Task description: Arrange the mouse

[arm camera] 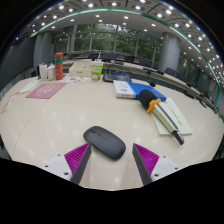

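A dark grey computer mouse [104, 142] lies flat on the pale table [50, 125], turned at an angle. It sits just ahead of my gripper [111, 157], partly between the fingertips. The fingers are open, with the magenta pads [76, 155] facing inward on both sides. There is a gap between the mouse and each pad. Nothing is held.
Beyond the mouse to the right lie a black-handled tool on white paper [165, 115] and a book with a blue object [140, 92]. A pink sheet [45, 90] lies far left. Bottles and boxes [60, 68] stand at the back.
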`<state>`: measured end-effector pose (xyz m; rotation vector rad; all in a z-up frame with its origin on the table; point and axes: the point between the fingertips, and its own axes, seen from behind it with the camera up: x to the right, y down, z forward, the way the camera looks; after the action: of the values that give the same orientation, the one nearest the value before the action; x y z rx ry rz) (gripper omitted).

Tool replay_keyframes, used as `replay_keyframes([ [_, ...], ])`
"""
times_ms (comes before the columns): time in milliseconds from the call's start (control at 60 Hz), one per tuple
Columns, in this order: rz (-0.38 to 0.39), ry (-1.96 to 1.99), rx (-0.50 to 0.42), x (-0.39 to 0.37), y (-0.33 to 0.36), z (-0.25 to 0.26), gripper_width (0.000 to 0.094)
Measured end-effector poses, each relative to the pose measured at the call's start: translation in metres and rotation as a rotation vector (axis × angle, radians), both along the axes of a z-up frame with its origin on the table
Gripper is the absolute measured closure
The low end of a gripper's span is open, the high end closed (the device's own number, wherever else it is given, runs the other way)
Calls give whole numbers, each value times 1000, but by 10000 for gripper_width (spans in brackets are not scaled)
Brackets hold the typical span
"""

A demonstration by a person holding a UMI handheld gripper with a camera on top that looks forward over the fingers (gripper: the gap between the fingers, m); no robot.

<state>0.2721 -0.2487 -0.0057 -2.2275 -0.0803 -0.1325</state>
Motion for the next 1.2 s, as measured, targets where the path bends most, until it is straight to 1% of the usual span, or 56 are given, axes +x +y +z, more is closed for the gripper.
replay_keyframes([
  [100,24,0,5,0,25,0,94],
  [167,23,23,-2,-1,38,-3,105],
  [217,21,49,-1,-2,47,-5,124],
  [283,19,79,-3,-3,56,-6,172],
  [317,22,94,-4,-4,60,-7,209],
  [350,26,106,-2,-5,63,-7,268],
  [383,32,95,1,-3,67,-8,367],
  [400,37,93,4,-4,68,-7,438],
  [417,38,93,5,-4,69,-7,466],
  [467,35,88,8,-3,70,-7,474],
  [600,40,88,-1,-4,70,-7,552],
  [667,28,82,-5,-2,71,-7,588],
  [800,-16,99,-13,-7,71,-1,606],
  [850,-30,95,3,-10,75,12,605],
  [917,-51,107,50,-20,86,43,606],
  [1050,-76,123,178,-55,130,129,605],
  [1117,-76,133,238,-87,159,172,604],
  [1200,-76,145,301,-138,195,212,606],
])
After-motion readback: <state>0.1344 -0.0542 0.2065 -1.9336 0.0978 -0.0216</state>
